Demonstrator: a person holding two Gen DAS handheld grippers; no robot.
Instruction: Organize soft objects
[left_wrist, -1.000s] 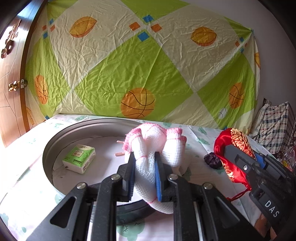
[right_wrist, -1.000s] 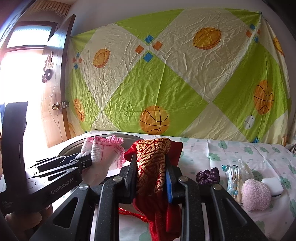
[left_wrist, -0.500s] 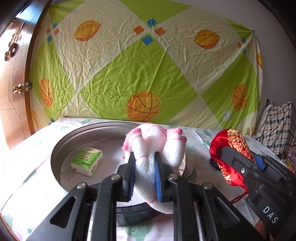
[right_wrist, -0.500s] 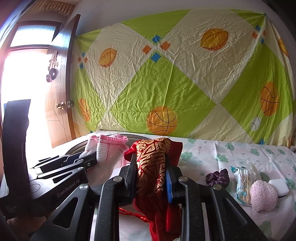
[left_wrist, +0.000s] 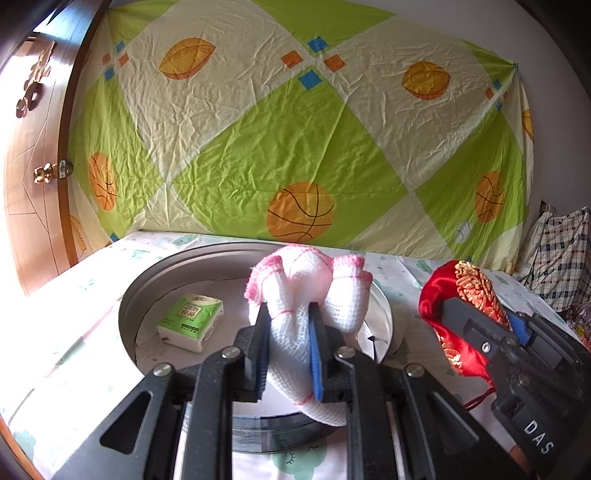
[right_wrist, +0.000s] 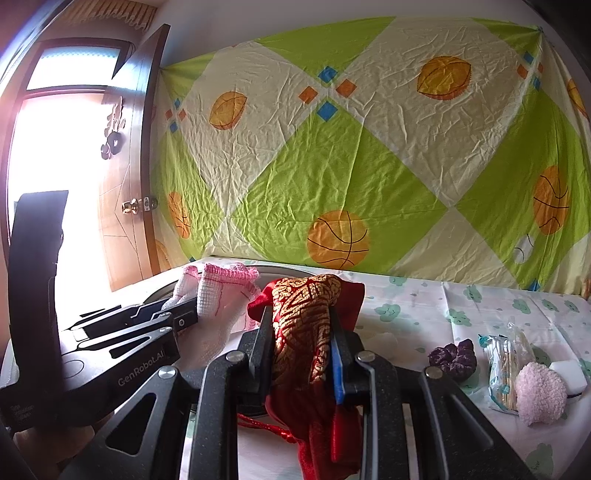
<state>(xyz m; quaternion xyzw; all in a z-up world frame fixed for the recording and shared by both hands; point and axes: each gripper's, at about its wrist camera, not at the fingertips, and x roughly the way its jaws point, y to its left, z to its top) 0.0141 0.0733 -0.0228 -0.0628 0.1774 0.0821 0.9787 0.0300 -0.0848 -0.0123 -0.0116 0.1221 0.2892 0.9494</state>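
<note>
- Two claws are each clamped on a soft thing, side by side above the near edge of the table.
- Left claw (left_wrist: 286, 347): jaws pinched nearly together on a white and pink cloth (left_wrist: 314, 291), which bulges up past the fingertips and hangs below them, over the near rim of the round metal tray (left_wrist: 382, 314).
- Right claw (right_wrist: 301, 350): jaws narrowly parted around a red and gold pouch (right_wrist: 306, 332); its top pokes above the fingertips and the rest droops under them with a red cord trailing.
- Inside the tray, just beyond the cloth, lies a green tissue pack (left_wrist: 192, 321); it looks to be the only thing put away so far.
- Further right on the flowered tablecloth (right_wrist: 417, 302), well apart from both claws, wait a purple scrunchie (right_wrist: 452, 360), a fluffy pink puff (right_wrist: 541, 398), a white sponge block (right_wrist: 569, 374) and a bag of cotton swabs (right_wrist: 506, 365).
- My judgement: the sorting is early to midway; both held pieces have yet to be set down, likely in the tray, and the soft things on the right are left to collect.
</note>
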